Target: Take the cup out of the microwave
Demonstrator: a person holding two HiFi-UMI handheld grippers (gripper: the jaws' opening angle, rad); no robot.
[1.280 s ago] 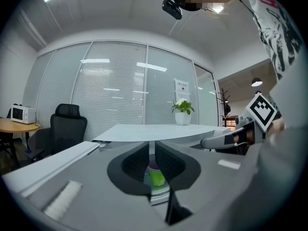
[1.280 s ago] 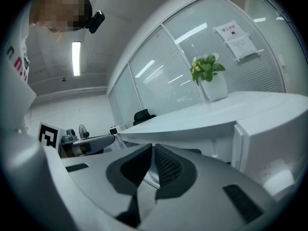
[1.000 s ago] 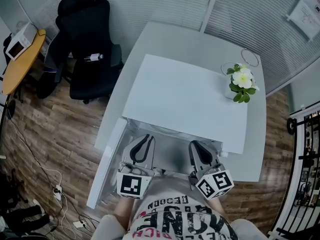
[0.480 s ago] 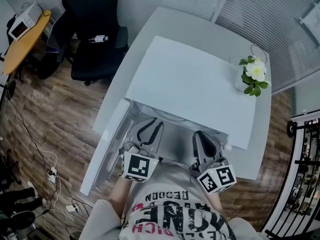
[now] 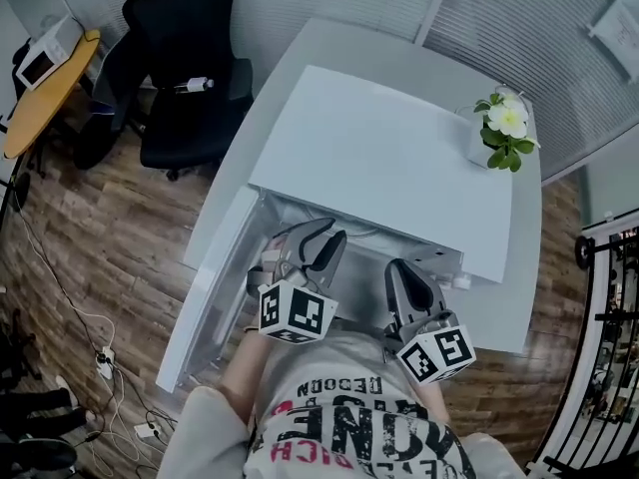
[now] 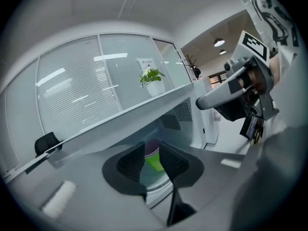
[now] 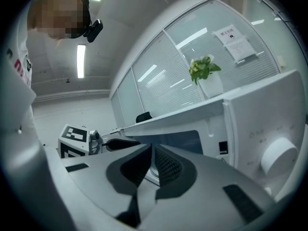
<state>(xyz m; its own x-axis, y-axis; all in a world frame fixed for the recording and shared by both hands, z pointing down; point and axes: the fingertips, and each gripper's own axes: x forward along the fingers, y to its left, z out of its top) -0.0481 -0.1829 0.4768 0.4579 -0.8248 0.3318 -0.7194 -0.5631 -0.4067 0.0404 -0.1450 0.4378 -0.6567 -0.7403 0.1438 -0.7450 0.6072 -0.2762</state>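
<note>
Green tapered cup [image 6: 153, 159], boxy white microwave [image 5: 389, 168]

Both hand-held grippers point side by side at the open front of the microwave [image 5: 399, 158], tilted slightly downward, with their marker cubes close to the person's chest. The left hand-held gripper [image 5: 327, 236] is rolled a little to one side before the left half of the microwave's opening; its jaws are opening, and the cup [image 6: 153, 159] shows in the gap between them with the pads not pressing on it. The right hand-held gripper [image 5: 401, 267] sits before the right half of that opening, its jaws drawn together with nothing between them.
</note>
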